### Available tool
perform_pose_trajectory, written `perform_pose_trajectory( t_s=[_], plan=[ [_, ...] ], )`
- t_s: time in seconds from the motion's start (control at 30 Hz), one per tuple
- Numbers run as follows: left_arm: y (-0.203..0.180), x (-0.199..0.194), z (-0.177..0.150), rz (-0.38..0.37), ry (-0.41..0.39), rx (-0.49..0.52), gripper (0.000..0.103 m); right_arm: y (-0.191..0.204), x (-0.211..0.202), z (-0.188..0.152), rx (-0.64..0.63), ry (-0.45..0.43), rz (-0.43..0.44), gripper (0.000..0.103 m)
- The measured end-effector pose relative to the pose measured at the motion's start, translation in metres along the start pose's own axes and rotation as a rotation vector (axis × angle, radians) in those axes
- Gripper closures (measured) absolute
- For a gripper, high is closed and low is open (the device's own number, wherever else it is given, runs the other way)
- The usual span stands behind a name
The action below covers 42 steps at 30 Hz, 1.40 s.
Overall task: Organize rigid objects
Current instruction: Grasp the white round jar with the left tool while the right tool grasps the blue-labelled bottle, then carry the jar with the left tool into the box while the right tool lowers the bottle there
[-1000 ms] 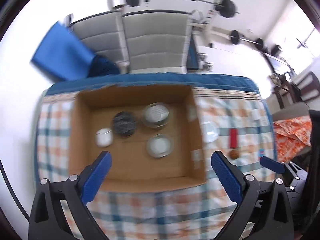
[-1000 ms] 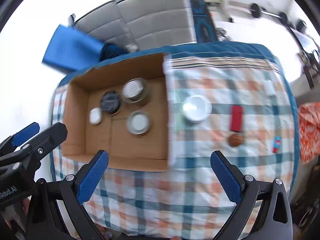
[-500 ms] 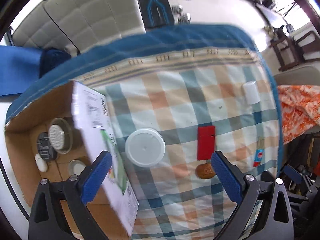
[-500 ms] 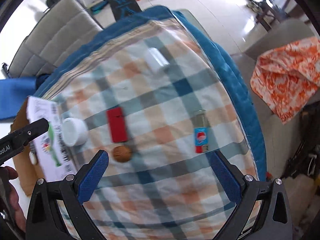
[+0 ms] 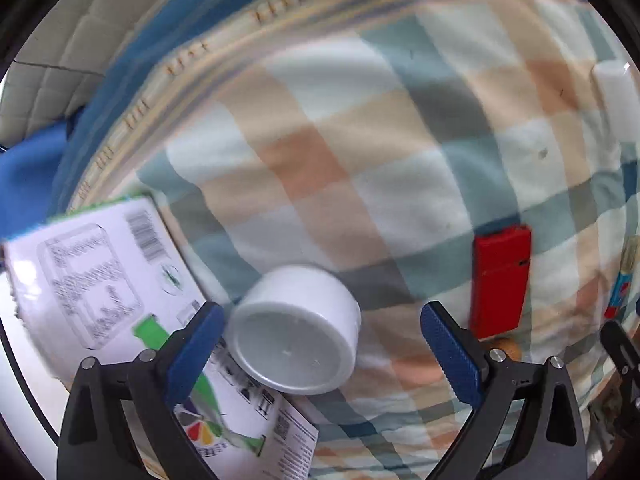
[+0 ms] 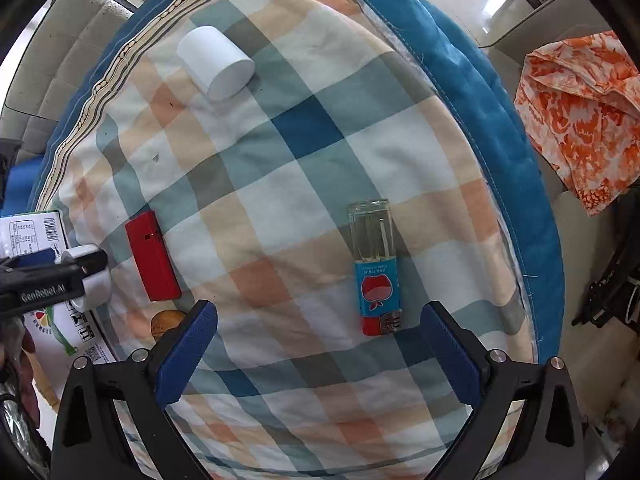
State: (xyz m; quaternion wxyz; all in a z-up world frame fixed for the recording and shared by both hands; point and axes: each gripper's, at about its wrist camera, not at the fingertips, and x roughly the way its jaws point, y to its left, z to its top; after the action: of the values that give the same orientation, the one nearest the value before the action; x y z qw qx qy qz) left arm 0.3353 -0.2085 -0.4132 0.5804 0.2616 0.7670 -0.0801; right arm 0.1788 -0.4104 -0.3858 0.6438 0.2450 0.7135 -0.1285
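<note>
My left gripper (image 5: 320, 344) is open, its jaws on either side of a white round jar (image 5: 294, 328) standing on the checked cloth beside the printed box flap (image 5: 100, 276). A red flat case (image 5: 500, 278) lies to the right of it, with a brown round object (image 5: 505, 347) partly hidden behind the right finger. My right gripper (image 6: 318, 348) is open and empty, just in front of a clear bottle with a blue label (image 6: 376, 274). The right wrist view also shows the red case (image 6: 152, 258), a white cylinder (image 6: 216, 63) on its side and the left gripper (image 6: 52, 280).
The checked cloth (image 6: 280, 160) covers a blue-edged surface. An orange patterned cloth (image 6: 580, 108) lies off the right edge. The cardboard box flap (image 6: 48, 320) is at the far left. A grey cushioned sofa (image 5: 60, 48) stands behind.
The left gripper has swung from above the box to the right and down, close around the white jar. The right gripper has moved right and nearer to the labelled bottle.
</note>
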Motion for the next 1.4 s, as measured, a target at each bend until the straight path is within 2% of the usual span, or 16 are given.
perform_pose_trajectory(
  t_s=[0.03, 0.1, 0.17, 0.2, 0.23, 0.33, 0.37, 0.4, 0.47, 0.57, 0.7, 0.9, 0.93, 0.97, 1.23, 1.4],
  plan=[
    [-0.003, 0.005, -0.002, 0.017, 0.001, 0.018, 0.005, 0.001, 0.001, 0.001, -0.002, 0.001, 0.000, 0.000],
    [-0.005, 0.012, -0.005, 0.040, 0.011, 0.028, 0.014, 0.000, 0.003, 0.001, -0.006, 0.005, -0.005, 0.000],
    [-0.005, 0.014, -0.009, 0.027, 0.001, 0.013, 0.022, -0.001, 0.003, 0.003, -0.005, 0.003, -0.002, 0.000],
    [-0.005, 0.014, -0.012, 0.006, -0.003, 0.001, 0.031, -0.003, 0.003, 0.004, -0.001, 0.002, -0.001, 0.000],
    [-0.004, 0.013, -0.015, -0.023, -0.011, -0.015, 0.034, -0.005, 0.004, 0.005, 0.004, -0.001, 0.000, 0.001],
    [-0.001, 0.009, -0.020, -0.136, -0.039, -0.081, 0.034, -0.013, 0.007, 0.008, 0.021, 0.003, 0.002, 0.006],
    [0.000, 0.008, -0.023, -0.184, -0.053, -0.113, 0.037, -0.015, 0.009, 0.009, 0.028, 0.005, 0.011, 0.012],
    [0.000, 0.006, -0.026, -0.212, -0.063, -0.134, 0.037, -0.017, 0.011, 0.010, 0.034, 0.010, 0.019, 0.017],
    [0.002, 0.004, -0.029, -0.267, -0.081, -0.160, 0.037, -0.020, 0.017, 0.014, 0.046, 0.021, 0.029, 0.035],
    [0.001, 0.007, -0.034, -0.281, -0.093, -0.177, 0.037, -0.024, 0.022, 0.016, 0.080, 0.013, 0.035, 0.048],
    [0.003, 0.022, -0.039, -0.341, -0.059, -0.206, 0.035, -0.025, 0.024, 0.017, 0.091, 0.000, 0.023, 0.057],
    [-0.016, 0.028, -0.039, -0.296, -0.079, -0.174, 0.035, -0.019, 0.026, 0.014, 0.073, 0.009, -0.005, 0.059],
    [-0.018, 0.028, -0.041, -0.285, -0.090, -0.168, 0.035, -0.018, 0.026, 0.014, 0.075, 0.007, -0.014, 0.063],
    [-0.020, 0.027, -0.043, -0.281, -0.096, -0.169, 0.036, -0.018, 0.026, 0.013, 0.081, 0.005, -0.030, 0.077],
    [-0.029, 0.012, -0.080, -0.317, -0.156, -0.207, 0.036, -0.024, 0.019, 0.005, 0.067, 0.006, 0.012, 0.079],
    [-0.024, 0.000, -0.111, -0.351, -0.198, -0.219, 0.036, -0.005, 0.001, -0.010, 0.009, -0.022, 0.040, 0.079]
  ],
)
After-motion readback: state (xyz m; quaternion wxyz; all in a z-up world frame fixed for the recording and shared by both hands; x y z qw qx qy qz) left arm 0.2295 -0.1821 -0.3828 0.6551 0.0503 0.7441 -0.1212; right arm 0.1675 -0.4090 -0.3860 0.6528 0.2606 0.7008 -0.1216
